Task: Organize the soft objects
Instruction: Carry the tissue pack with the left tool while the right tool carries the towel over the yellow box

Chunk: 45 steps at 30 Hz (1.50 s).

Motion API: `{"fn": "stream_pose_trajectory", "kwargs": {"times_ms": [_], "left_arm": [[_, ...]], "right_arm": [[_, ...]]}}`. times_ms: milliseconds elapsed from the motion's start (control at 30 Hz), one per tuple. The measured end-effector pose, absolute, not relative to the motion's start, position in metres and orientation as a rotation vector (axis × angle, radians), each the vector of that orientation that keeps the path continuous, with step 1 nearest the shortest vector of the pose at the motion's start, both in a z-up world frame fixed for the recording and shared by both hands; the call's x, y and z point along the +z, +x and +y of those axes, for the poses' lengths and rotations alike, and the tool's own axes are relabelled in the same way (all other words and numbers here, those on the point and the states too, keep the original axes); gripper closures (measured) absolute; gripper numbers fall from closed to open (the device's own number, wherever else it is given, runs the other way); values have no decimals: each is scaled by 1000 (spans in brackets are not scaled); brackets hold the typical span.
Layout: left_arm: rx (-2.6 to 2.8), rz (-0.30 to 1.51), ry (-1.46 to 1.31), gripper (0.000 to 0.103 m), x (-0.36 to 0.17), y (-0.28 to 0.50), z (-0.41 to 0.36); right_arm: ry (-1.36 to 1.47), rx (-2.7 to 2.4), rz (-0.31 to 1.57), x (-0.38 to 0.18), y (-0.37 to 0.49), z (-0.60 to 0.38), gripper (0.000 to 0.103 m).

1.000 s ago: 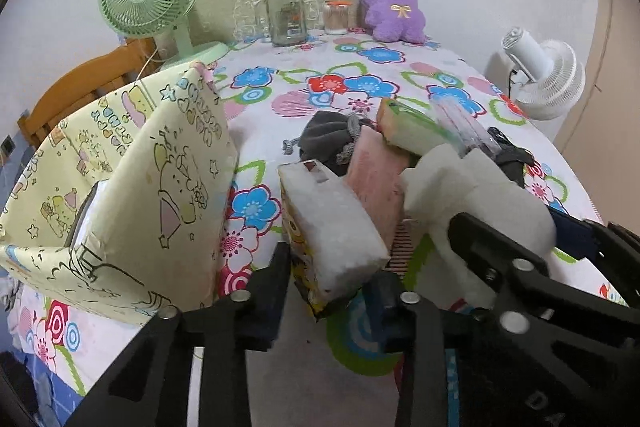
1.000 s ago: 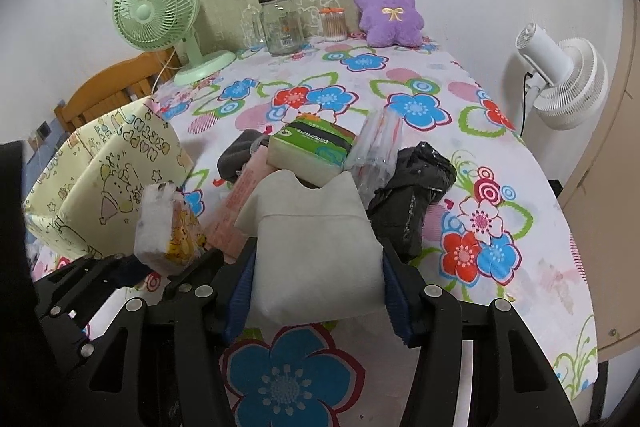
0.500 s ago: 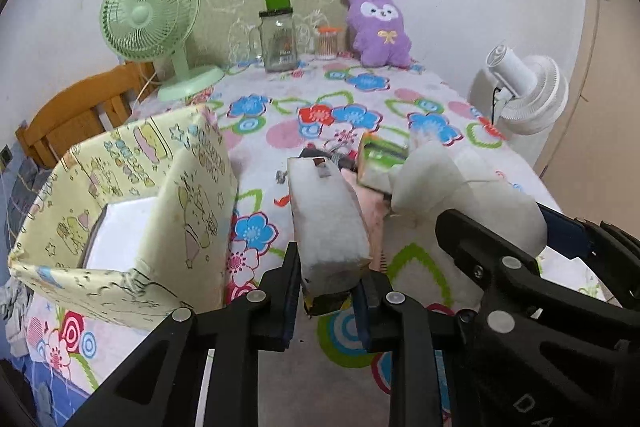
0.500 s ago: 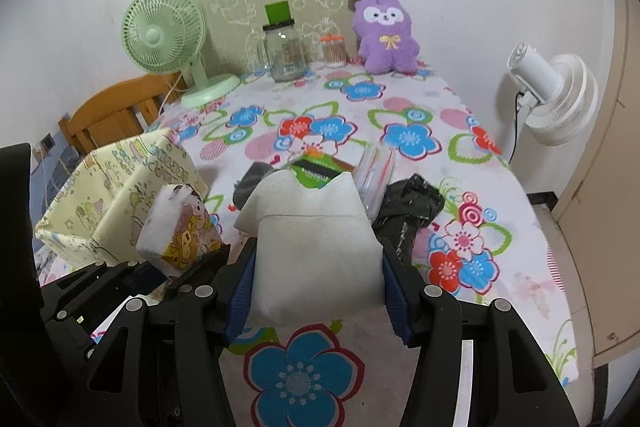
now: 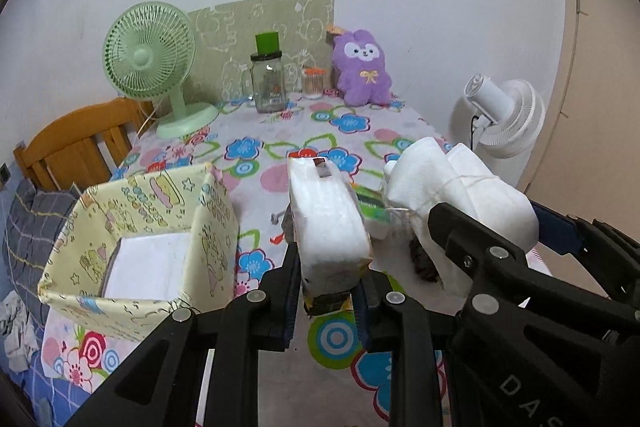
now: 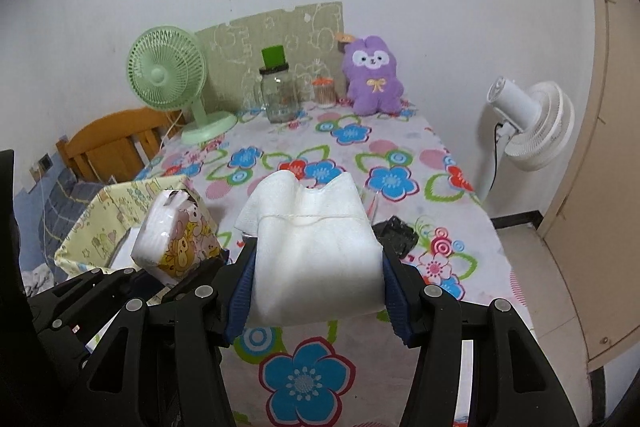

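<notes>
My left gripper (image 5: 326, 301) is shut on a white tissue pack (image 5: 326, 223) with a yellow cartoon wrapper, held upright in the air above the table. The same pack (image 6: 172, 243) shows at the left of the right wrist view. My right gripper (image 6: 316, 291) is shut on a white folded cloth bundle (image 6: 314, 247) tied with string, also lifted; it appears to the right in the left wrist view as the bundle (image 5: 460, 199). A yellow cartoon-print fabric box (image 5: 140, 247) stands open at the left, with something white inside. Beneath the held items lie a green pack (image 5: 370, 205) and a dark item (image 6: 394, 233).
The table (image 6: 400, 155) has a flowered cloth. At its far end stand a green fan (image 5: 150, 63), a glass jar (image 5: 268, 79) and a purple plush (image 5: 362, 71). A white fan (image 6: 528, 127) stands off the right edge, a wooden chair (image 5: 76, 139) at left.
Both grippers have risen with their loads, so the table and pile look lower and farther. The left jaws closed tighter on the tissue pack, which now stands upright.
</notes>
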<state>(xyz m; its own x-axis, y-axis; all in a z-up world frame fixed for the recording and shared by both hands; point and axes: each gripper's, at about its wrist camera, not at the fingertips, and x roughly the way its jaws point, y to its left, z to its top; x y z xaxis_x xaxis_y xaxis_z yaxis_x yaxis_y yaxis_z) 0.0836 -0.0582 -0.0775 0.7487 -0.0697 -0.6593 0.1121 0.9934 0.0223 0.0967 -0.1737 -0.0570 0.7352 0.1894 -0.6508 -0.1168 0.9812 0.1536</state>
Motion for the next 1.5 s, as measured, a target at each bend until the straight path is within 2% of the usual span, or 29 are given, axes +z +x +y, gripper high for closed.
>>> {"fn": "stream_pose_trajectory", "kwargs": {"times_ms": [600,1500], "left_arm": [[-121,654,82,81,-48,81,-30],[-55,686,74,81,-54,113,57]], "right_arm": [[65,200,675,-22,97,-139,44],[10,332,700,-31,140,-44,44]]}}
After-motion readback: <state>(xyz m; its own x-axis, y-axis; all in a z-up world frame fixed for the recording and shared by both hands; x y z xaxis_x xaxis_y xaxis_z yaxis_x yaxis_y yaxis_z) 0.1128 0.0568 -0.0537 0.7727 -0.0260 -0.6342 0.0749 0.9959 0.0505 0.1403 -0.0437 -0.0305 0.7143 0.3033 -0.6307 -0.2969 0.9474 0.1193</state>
